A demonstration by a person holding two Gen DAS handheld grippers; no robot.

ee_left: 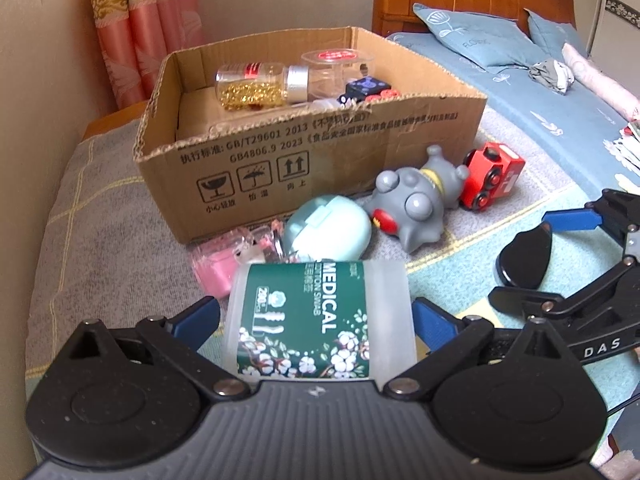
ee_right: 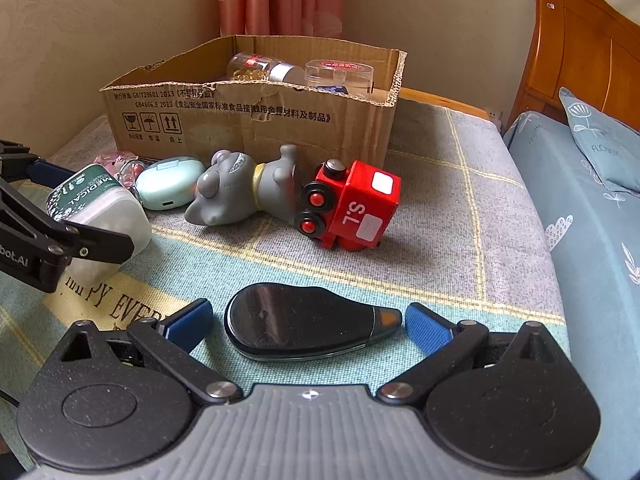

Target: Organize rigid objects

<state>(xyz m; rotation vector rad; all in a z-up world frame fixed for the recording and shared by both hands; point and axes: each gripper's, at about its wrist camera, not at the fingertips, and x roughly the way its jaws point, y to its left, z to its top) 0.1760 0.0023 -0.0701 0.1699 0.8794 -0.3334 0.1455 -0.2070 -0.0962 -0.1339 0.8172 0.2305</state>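
Frosted swab box (ee_left: 320,320) hides left claw (ee_left: 316,316) pads; contact unclear.

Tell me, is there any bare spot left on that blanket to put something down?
Yes: right of the red train, the blanket lies bare to the blue sheet. A bare strip also runs between the toys and the black case. The box front is crowded: train, grey toy, mint case.

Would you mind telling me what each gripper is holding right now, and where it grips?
The left gripper clamps the medical cotton swab box across its two sides. The right gripper holds nothing; its open fingers straddle the black teardrop-shaped device.
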